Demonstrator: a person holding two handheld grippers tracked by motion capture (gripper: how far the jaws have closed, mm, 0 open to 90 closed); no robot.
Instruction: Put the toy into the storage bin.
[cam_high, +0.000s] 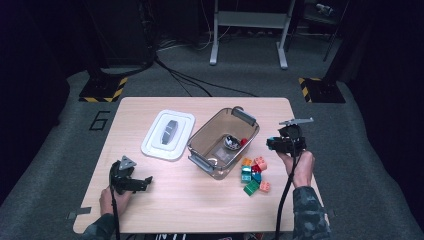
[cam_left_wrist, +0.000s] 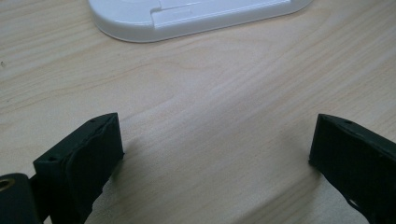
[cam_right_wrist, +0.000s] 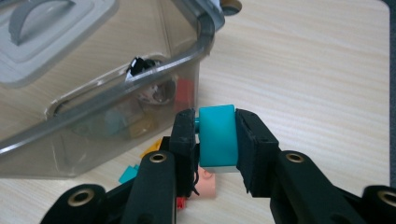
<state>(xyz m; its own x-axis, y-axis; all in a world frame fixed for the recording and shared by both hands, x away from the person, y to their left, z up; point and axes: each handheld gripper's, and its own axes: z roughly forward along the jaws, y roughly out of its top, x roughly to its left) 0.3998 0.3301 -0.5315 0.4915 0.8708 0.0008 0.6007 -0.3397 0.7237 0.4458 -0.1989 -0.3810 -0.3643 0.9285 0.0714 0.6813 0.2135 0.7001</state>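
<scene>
I count one clear plastic bin and one white lid on one wooden table. I count six loose bricks beside the bin, one teal brick lifted clear, and one red brick inside the bin. I operate two grippers.

The right gripper, held in the person's right hand just right of the clear bin, clamps a teal block between its jaws, while the left gripper rests well left of that bin, jaws wide apart.
</scene>
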